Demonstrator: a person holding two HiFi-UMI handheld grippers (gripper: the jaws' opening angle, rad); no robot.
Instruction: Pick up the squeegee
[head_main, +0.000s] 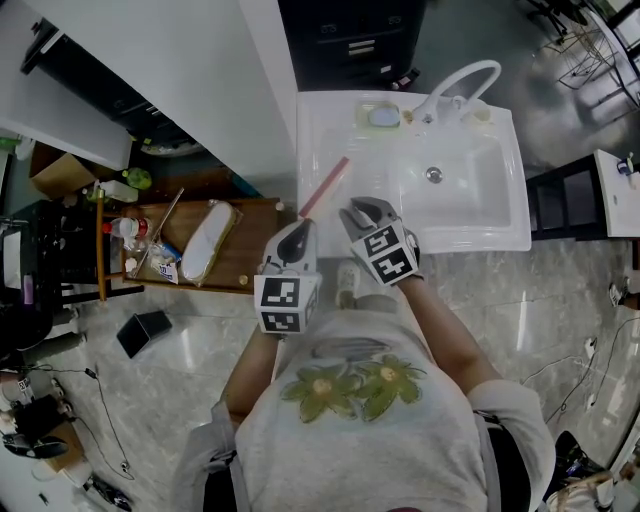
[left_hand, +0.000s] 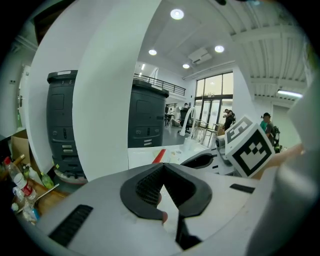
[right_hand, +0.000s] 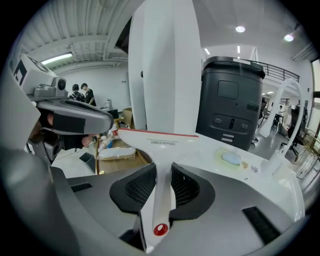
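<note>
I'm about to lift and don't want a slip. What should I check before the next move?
1. Squeegee handle sits between the right gripper jaws: ok.
2. Right jaws closed against the handle: ok.
3. Left gripper empty, jaws together: ok.
4. Red-edged blade away from the faucet: ok.
5. Squeegee already off the sink: cannot tell.

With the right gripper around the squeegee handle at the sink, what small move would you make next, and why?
Probably lift the right gripper slightly, straight up: its jaws clamp the squeegee by its handle, with the blade over the sink rim, while the left gripper is shut and empty.
</note>
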